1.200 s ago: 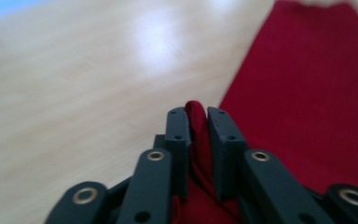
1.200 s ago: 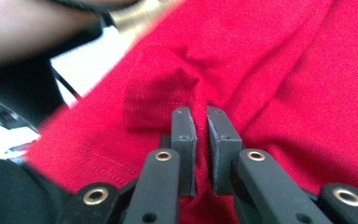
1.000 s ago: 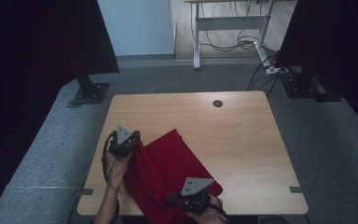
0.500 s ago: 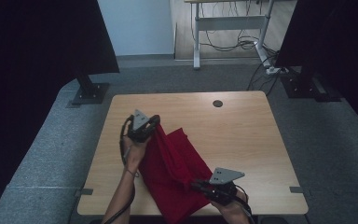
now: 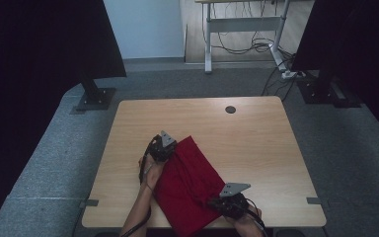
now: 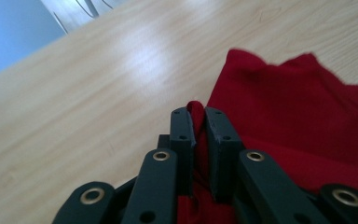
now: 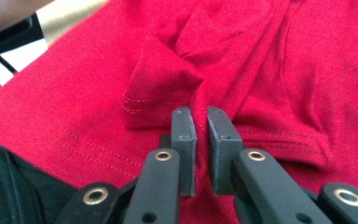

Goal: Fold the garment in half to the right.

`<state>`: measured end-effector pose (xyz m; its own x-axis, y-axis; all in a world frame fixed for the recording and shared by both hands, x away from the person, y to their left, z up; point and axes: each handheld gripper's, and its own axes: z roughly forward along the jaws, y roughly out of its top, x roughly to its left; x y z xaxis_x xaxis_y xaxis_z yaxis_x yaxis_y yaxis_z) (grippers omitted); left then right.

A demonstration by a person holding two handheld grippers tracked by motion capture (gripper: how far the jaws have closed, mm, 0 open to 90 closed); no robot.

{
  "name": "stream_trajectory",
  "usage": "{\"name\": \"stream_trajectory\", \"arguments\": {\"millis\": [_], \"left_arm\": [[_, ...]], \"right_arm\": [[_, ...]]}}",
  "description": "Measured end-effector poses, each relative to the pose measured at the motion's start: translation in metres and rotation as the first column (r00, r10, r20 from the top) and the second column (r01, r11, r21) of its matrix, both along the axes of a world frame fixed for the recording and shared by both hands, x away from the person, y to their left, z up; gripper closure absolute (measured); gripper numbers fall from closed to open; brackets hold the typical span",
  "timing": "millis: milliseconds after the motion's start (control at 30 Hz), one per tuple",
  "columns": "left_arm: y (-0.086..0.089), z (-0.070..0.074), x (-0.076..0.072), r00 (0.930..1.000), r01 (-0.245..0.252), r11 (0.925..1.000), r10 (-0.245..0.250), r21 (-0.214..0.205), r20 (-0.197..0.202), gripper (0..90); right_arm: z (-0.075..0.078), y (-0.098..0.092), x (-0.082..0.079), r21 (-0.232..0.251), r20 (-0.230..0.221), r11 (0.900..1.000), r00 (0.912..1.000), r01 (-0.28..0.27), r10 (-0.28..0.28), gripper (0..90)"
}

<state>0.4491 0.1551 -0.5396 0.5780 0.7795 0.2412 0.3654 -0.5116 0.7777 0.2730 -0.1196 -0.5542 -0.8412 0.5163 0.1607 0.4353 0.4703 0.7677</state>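
"Any writing near the fingers — a label, a brand, a number?"

"None that reads. The red cloth (image 7: 270, 70) pinched between them is plain — just stitched hems — and the wooden table (image 6: 98, 93) beyond them carries no mark."

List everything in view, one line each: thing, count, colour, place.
Cloth: one, red, on the near half of the table, spilling over the near edge, creased.
Table: one, light wood, centre of the room, with a dark round hole near its far edge.
Dark panels on stands: two, black, left and right beyond the table.
Desk: one, grey legs, far back, cables under it.
Floor: grey carpet around the table.
Left gripper: one, black, shut on the cloth at its far left corner.
Right gripper: one, black, shut on the cloth near the table's near edge.
Forearms: two, entering from the bottom.
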Motion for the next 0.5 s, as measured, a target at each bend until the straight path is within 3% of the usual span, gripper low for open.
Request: {"name": "stream_trajectory", "arguments": {"millis": [100,167,233,300,333,367,400,433,467,500], "left_arm": [[0.014,0.0,-0.006,0.9996,-0.026,0.9997,0.026,0.0,-0.013,79.8],[0.014,0.0,-0.006,0.9996,-0.026,0.9997,0.026,0.0,-0.013,79.8],[0.03,0.0,-0.013,0.9989,-0.043,0.9991,0.043,-0.006,-0.02,80.1],[0.03,0.0,-0.013,0.9989,-0.043,0.9991,0.043,-0.006,-0.02,80.6],[0.038,0.01,-0.021,0.9964,-0.06,0.9982,0.059,0.002,0.061,80.6],[0.041,0.018,-0.024,0.9938,-0.064,0.9978,0.065,-0.016,0.091,82.7],[0.041,0.018,-0.024,0.9938,-0.064,0.9978,0.065,-0.016,0.091,82.9],[0.042,0.038,-0.026,0.9875,-0.06,0.9966,0.067,-0.057,0.142,82.9],[0.042,0.038,-0.026,0.9875,-0.06,0.9966,0.067,-0.057,0.142,82.8],[0.04,0.059,-0.029,0.9793,-0.049,0.9957,0.063,-0.079,0.192,82.8]], "right_arm": [[0.0,0.006,-0.001,0.001,-0.001,0.9999,0.9999,-0.014,0.014,82.2],[-0.001,0.013,-0.002,0.01,-0.007,0.9995,0.9996,-0.029,0.029,82.2],[-0.001,0.024,-0.004,0.015,-0.013,0.9982,0.9982,-0.058,0.059,82.0],[-0.001,0.027,-0.004,0.017,-0.011,0.9974,0.9974,-0.071,0.071,82.0],[-0.001,0.027,-0.004,0.017,-0.011,0.9974,0.9974,-0.071,0.071,82.1],[0.006,0.035,-0.008,0.061,0.003,0.9935,0.9954,-0.096,0.096,82.2],[0.006,0.035,-0.008,0.061,0.003,0.9935,0.9954,-0.096,0.096,82.2],[0.012,0.035,-0.009,0.087,0.016,0.9913,0.9951,-0.099,0.098,82.2],[0.012,0.035,-0.009,0.087,0.016,0.9913,0.9951,-0.099,0.098,82.2],[0.029,0.033,-0.012,0.139,0.047,0.9851,0.9943,-0.101,0.096,82.2]]}}
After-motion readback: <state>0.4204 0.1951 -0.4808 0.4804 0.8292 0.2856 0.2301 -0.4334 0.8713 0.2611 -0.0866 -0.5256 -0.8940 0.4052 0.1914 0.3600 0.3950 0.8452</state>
